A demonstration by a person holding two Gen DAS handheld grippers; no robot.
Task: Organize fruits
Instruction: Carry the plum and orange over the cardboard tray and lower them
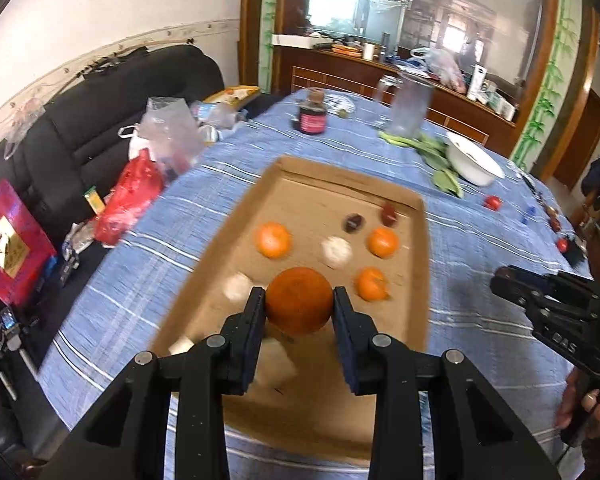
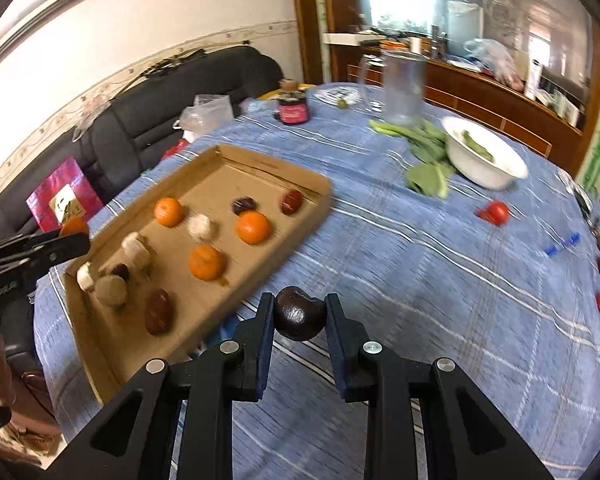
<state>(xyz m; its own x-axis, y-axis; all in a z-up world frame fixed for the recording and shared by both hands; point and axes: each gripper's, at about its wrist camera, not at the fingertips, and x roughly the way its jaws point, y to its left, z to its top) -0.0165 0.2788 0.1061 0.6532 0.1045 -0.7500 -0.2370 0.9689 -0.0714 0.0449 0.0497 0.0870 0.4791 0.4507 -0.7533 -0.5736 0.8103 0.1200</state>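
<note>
A room with a black sofa (image 1: 100, 112) and wooden sideboard (image 1: 400, 76) holds a blue-clothed table (image 2: 420, 280) bearing a cardboard tray (image 1: 414, 280) of fruit, above which the left gripper (image 1: 299, 304) clamps an orange (image 1: 299, 300) and, beside it, the right gripper (image 2: 299, 314) clamps a dark fruit (image 2: 299, 314).

Matt brown cardboard tray (image 2: 100, 332), woven blue striped tablecloth (image 2: 420, 280), glossy white bowl (image 2: 496, 176) upper right, dimpled orange (image 1: 299, 301).

Each black claw (image 1: 299, 300) has dark blue pads (image 1: 346, 320), silver round rivets and triangular cut-outs in its arms.
</note>
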